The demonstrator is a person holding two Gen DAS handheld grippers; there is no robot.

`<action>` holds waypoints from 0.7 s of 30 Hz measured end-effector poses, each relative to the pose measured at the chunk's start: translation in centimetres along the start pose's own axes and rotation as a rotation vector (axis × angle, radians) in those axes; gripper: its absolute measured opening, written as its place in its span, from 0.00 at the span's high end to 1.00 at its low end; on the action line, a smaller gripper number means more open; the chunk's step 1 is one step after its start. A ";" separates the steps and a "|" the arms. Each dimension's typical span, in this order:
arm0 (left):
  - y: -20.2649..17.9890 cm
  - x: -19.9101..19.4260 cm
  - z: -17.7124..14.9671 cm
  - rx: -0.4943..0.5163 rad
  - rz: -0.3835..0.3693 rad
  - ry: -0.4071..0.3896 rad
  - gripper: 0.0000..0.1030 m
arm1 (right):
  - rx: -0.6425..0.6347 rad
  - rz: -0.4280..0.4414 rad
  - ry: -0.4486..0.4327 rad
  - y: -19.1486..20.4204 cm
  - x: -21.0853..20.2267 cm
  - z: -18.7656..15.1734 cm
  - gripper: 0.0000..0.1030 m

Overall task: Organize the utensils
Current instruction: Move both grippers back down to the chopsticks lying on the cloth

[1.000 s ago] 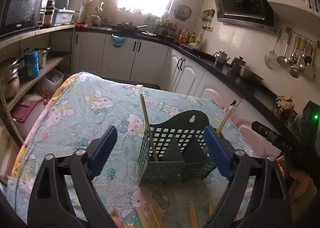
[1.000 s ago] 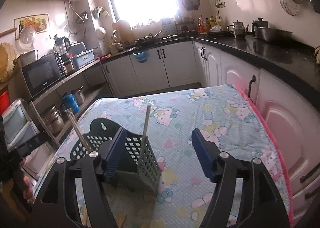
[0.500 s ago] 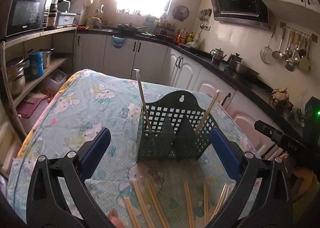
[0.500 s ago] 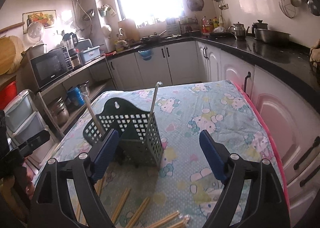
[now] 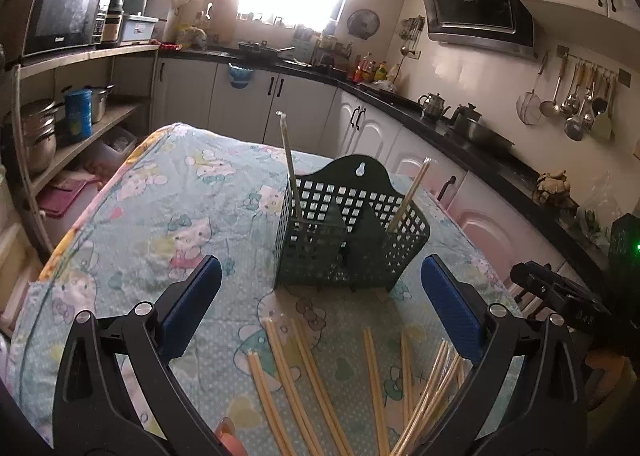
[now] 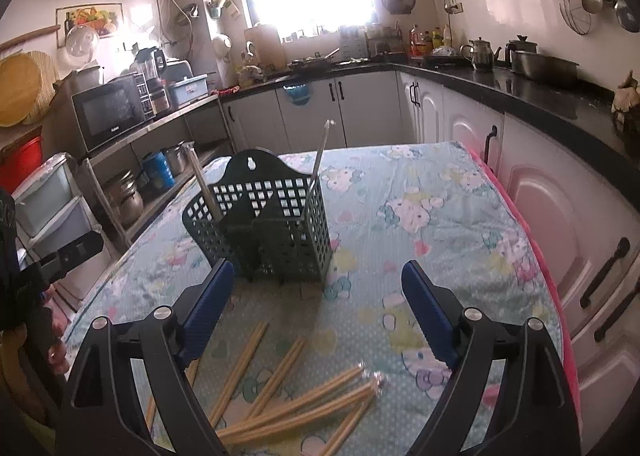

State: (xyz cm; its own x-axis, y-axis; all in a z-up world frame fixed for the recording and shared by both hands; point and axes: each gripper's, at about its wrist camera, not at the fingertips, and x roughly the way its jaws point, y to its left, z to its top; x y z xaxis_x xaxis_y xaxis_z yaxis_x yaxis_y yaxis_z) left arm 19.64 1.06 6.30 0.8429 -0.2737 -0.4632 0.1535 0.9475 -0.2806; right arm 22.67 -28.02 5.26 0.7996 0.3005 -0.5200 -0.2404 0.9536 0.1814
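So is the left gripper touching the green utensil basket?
Apart. In the left wrist view the open left gripper sits short of the utensil basket, tablecloth showing between them.

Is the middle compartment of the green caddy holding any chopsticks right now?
No: in the left wrist view the caddy has one chopstick in each end compartment, none in the middle.

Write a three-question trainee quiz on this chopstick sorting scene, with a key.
1. True or false: the left gripper holds a chopstick.
2. How many chopsticks stand in the green basket?
3. Where do the loose chopsticks lie? A) inside the basket B) on the tablecloth in front of the basket C) on the counter

Key: 1. False, its jaws are open and hold nothing. 2. Two, one at each end. 3. B.
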 end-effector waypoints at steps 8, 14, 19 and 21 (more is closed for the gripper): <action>0.0 0.0 -2.0 0.000 -0.006 0.039 0.11 | 0.008 -0.016 0.038 -0.4 -0.5 -2.4 0.19; 0.1 0.3 -3.4 0.004 -0.007 0.074 0.11 | 0.014 -0.023 0.064 -1.1 -0.9 -3.8 0.19; -0.1 0.7 -4.6 0.010 -0.006 0.107 0.11 | 0.025 -0.023 0.097 -1.7 -0.8 -5.3 0.19; -0.2 1.0 -5.2 0.015 -0.004 0.126 0.11 | 0.028 -0.022 0.116 -2.1 -0.6 -6.1 0.19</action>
State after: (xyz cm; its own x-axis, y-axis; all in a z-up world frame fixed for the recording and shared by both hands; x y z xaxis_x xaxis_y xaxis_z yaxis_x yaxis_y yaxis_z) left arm 17.78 -0.23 1.46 0.7709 -0.2957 -0.5642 0.1654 0.9483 -0.2710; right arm 19.35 -30.04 0.14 0.7353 0.2814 -0.6166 -0.2070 0.9595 0.1911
